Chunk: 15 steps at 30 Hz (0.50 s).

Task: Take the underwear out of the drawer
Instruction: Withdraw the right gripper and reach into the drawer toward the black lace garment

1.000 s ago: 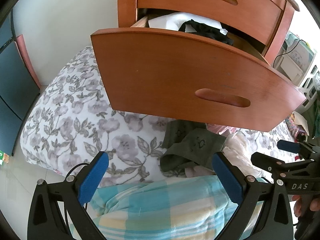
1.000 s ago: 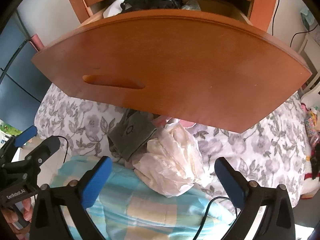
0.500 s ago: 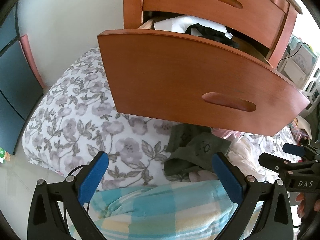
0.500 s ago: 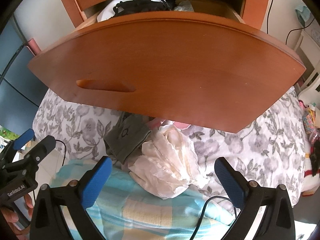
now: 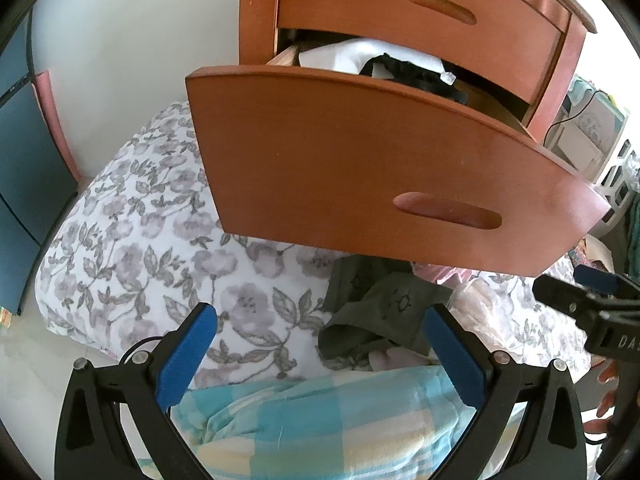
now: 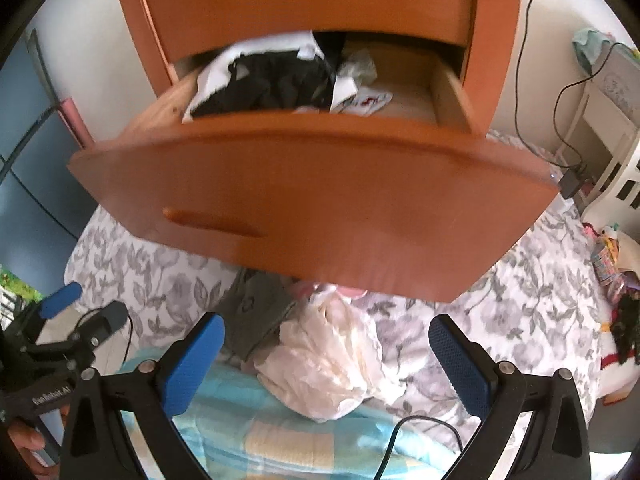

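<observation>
A: Where is the underwear?

B: A heap of black underwear (image 6: 276, 84) lies inside the open drawer (image 6: 312, 196), towards its left side, on top of white fabric (image 5: 340, 54). From the left wrist view only a strip of the black cloth (image 5: 416, 74) shows above the curved drawer front (image 5: 372, 176).

A: And the rest of the drawer?

B: To the right of the black heap sits a crumpled clear wrapper (image 6: 360, 68), and a white scrap with red print (image 6: 370, 102) lies on the bare wooden bottom. The drawer above it (image 6: 320, 4) is closed.

A: How do the tongs stand?

B: The left tongs (image 5: 320, 356) are spread wide, blue pads (image 5: 186, 356) well apart, nothing between them. The right tongs (image 6: 328, 364) are spread just as wide and also hold nothing. Both hang below the drawer front, over the bed, apart from the underwear.

A: What lies on the bed?

B: A floral bedspread (image 5: 132, 240) covers it. Beneath the drawer front lies a grey-green garment (image 5: 376, 316) with small printed motifs, a bit of pink cloth (image 6: 352, 291) just behind it, and a crumpled whitish plastic bag (image 6: 332, 364) beside it on its right. Nearest the cameras is a checked blue and yellow blanket (image 5: 320, 420).

A: Anything at the edges?

B: A black cable (image 6: 404, 440) runs over the blanket near the right tongs. In the right wrist view the left tongs' body (image 6: 48, 364) shows at the lower left with fingers (image 6: 28, 444) of a hand around its handle.
</observation>
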Available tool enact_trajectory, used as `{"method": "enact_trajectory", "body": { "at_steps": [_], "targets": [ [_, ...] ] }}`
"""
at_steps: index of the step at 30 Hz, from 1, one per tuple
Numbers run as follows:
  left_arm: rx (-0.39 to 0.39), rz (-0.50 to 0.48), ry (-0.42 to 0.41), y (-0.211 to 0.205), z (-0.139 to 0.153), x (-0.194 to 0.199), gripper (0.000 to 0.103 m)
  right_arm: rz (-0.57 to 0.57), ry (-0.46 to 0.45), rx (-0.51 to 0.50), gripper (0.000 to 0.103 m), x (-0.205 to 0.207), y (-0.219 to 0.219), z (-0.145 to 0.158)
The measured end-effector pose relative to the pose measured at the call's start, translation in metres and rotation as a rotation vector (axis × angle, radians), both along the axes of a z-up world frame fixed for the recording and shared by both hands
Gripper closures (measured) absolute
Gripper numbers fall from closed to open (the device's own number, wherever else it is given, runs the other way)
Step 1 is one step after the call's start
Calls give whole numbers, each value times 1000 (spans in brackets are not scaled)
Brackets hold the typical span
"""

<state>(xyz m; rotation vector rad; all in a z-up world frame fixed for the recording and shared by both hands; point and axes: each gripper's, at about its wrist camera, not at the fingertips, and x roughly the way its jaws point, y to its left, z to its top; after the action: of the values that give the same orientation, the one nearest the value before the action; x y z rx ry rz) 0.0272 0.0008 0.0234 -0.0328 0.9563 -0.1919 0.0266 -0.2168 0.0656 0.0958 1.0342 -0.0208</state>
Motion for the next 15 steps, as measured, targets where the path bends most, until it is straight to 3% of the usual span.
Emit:
{"method": "enact_trajectory", "body": {
  "at_steps": [5, 15],
  "targets": [
    [-19, -3, -23, 1, 1, 1, 0, 7, -25, 23, 0, 2, -2, 9],
    [-37, -12, -64, 4, 4, 3, 0, -21, -166, 28, 0, 4, -5, 45]
  ]
}}
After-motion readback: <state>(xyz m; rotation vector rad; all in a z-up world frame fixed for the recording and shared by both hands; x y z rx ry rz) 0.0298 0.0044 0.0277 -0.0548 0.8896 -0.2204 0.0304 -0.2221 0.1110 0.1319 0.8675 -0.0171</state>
